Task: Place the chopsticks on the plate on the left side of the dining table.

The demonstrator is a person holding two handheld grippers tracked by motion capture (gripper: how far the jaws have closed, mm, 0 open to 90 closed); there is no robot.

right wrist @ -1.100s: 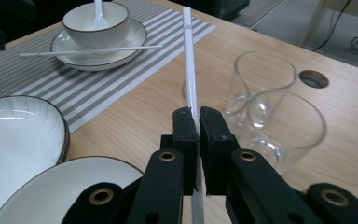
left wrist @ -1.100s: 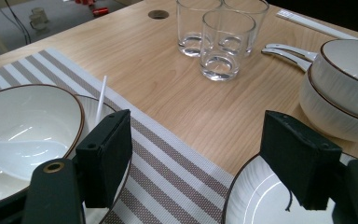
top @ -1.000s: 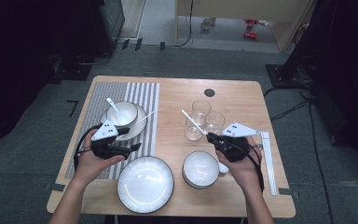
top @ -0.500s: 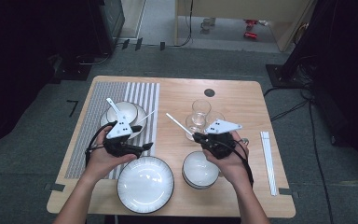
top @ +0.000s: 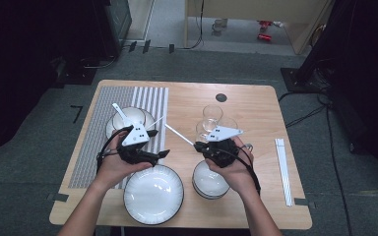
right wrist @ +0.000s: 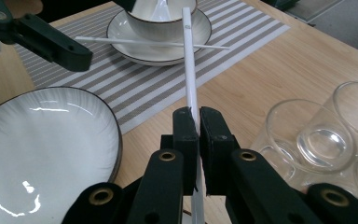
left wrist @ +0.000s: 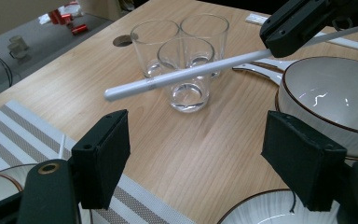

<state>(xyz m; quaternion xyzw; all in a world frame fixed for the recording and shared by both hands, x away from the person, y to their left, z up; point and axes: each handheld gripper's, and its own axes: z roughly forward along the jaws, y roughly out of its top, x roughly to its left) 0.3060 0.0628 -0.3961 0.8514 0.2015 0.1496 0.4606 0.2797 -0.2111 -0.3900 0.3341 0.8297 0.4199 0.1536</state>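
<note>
White chopstick [right wrist: 189, 70] is clamped in the right gripper [right wrist: 199, 122], jaws closed tight on it. It sticks out forward and up-left over bare tabletop [top: 256, 103], tip toward the striped placemat [top: 91, 128]. In the left gripper view the same stick crosses in front of the glasses, above the wood, touching nothing else.

Left gripper [left wrist: 205, 154]: jaws wide apart, nothing between them. It hangs over the placemat's right edge, just above the big plate.

No readable brand, label or writing on anything; the chopstick has a faint mark near the middle, too small to read.

Count, near to far:
- 1 large white ribbed plate [top: 153, 194] with dark rim, at the near edge between the hands.
- 1 white bowl [top: 209, 183] with dark rim, right of the plate, partly under the right hand [top: 234, 169].
- 1 pair of white chopsticks [top: 284, 169] lying flat near the right edge.
- 1 further loose chopstick [right wrist: 151, 43] resting across the saucer on the placemat.
- 1 bowl on saucer [top: 130, 119] with a white spoon [top: 120, 114] in it.
- 3 clear glasses [left wrist: 186, 70], empty, bunched together and touching.
- 1 dark round hole [top: 221, 97] in the tabletop, far side.
</note>
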